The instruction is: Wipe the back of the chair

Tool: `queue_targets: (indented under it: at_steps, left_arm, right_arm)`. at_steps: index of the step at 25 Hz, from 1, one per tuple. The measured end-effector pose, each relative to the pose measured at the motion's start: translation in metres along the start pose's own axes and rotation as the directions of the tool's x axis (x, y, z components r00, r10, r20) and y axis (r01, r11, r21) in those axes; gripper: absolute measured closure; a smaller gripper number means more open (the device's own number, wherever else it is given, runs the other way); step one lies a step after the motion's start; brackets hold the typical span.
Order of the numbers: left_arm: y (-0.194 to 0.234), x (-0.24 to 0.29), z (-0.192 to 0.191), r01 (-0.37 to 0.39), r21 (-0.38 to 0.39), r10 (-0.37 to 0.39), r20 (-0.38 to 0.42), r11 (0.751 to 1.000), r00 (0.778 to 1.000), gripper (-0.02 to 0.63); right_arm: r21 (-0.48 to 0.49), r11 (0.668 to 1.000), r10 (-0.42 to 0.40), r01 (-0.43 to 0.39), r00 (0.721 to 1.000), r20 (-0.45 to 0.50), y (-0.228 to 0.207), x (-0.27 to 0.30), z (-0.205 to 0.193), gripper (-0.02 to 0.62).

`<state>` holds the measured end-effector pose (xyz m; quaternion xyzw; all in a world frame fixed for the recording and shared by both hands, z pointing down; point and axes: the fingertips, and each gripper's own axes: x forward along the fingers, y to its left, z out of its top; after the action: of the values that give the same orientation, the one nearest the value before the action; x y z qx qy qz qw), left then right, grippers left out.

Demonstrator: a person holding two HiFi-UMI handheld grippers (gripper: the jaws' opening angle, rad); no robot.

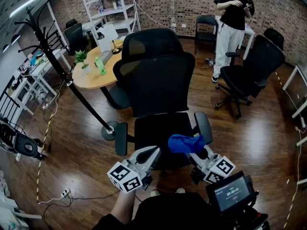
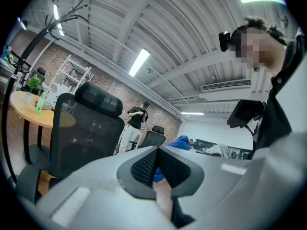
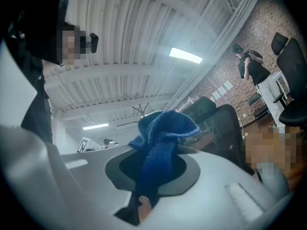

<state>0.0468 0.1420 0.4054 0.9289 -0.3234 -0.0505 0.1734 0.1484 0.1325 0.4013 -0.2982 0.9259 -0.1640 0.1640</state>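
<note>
A black mesh office chair (image 1: 156, 80) stands in front of me with its back (image 1: 158, 83) and headrest turned toward me; it also shows in the left gripper view (image 2: 84, 133) and the right gripper view (image 3: 225, 128). My right gripper (image 1: 194, 145) is shut on a blue cloth (image 1: 186, 143) (image 3: 160, 143), held over the chair's seat near the right armrest. My left gripper (image 1: 154, 152) hovers beside it over the seat's front, jaws closed with nothing between them (image 2: 158, 169). Neither gripper touches the chair back.
A round wooden table (image 1: 93, 71) with a plant and a green bottle stands behind the chair at left. A black coat stand (image 1: 62, 71) leans at left. A person (image 1: 232, 23) stands at the back right beside another black chair (image 1: 249, 71). Cables lie on the floor.
</note>
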Motion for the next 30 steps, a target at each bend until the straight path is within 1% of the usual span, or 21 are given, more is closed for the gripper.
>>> queue_targets:
  at_steps: [3,8,12,15,19,24,30]
  left_arm:
    - [-0.009,0.013,-0.001,0.007,0.011,-0.006,-0.013,1.000,1.000,0.600]
    - [-0.018,0.030,-0.003,0.007,0.043,-0.007,-0.019,0.999,1.000,0.600]
    - [-0.017,0.032,-0.003,-0.013,0.035,0.013,-0.006,0.999,1.000,0.600]
    - [-0.007,0.031,-0.002,-0.025,0.024,0.025,-0.007,0.999,1.000,0.600]
    - [0.016,0.035,0.001,-0.015,0.016,0.015,0.000,1.000,1.000,0.600]
    - [0.067,0.039,0.019,0.039,0.011,-0.039,0.037,0.999,0.999,0.600]
    - [0.136,0.039,0.052,0.125,-0.007,-0.124,0.059,0.992,0.990,0.600]
  right_arm:
    - [0.011,1.000,-0.002,0.002,1.000,0.006,-0.009,-0.010,0.004,0.540]
    - [0.018,1.000,0.017,-0.017,1.000,-0.003,-0.022,-0.018,0.008,0.540]
    - [0.024,0.999,0.022,-0.022,1.000,-0.011,-0.031,-0.018,0.009,0.540]
    - [0.022,0.999,0.023,-0.023,1.000,-0.016,-0.037,-0.007,0.010,0.540]
    - [0.007,1.000,0.014,-0.013,1.000,-0.024,-0.047,0.015,0.008,0.540]
    - [-0.056,0.998,-0.035,0.034,0.999,-0.031,-0.064,0.060,0.012,0.540]
    - [-0.108,0.984,-0.146,0.144,0.989,-0.009,-0.088,0.136,0.025,0.540]
